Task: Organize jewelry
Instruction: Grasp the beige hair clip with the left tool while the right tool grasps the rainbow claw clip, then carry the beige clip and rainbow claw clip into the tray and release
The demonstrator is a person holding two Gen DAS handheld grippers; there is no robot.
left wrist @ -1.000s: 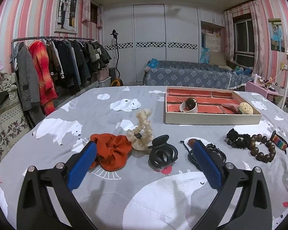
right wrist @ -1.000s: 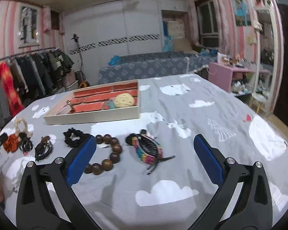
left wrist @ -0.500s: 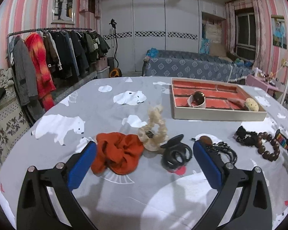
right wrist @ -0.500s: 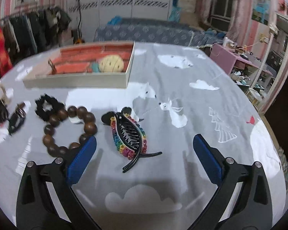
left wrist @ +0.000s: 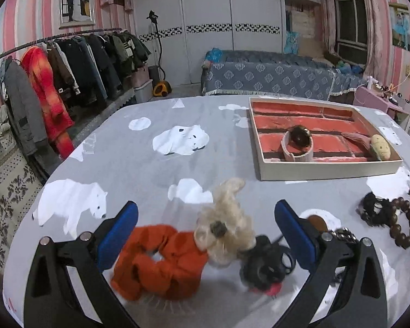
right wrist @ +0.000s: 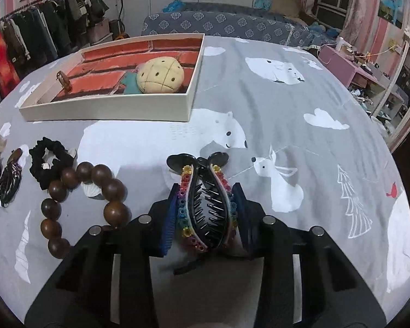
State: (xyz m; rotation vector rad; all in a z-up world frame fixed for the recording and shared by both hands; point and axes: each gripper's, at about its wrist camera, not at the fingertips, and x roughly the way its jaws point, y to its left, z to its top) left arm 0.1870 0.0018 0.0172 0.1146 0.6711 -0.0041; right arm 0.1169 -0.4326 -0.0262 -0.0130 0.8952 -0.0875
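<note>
Grey bedding (right wrist: 300,125) is seen below; the rainbow clip (right wrist: 205,207) is being squeezed by closing right jaws, while left jaws are spread wide over the scrunchies (left wrist: 161,257).

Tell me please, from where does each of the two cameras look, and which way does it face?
Left wrist: sits on the left gripper, facing down over the orange scrunchie; both blue fingers show, spread wide.
Right wrist: sits on the right gripper, facing down at the rainbow hair claw; jaws closing, claw between them.
Shared: the tray, wooden bead bracelet, black scrunchie.
</note>
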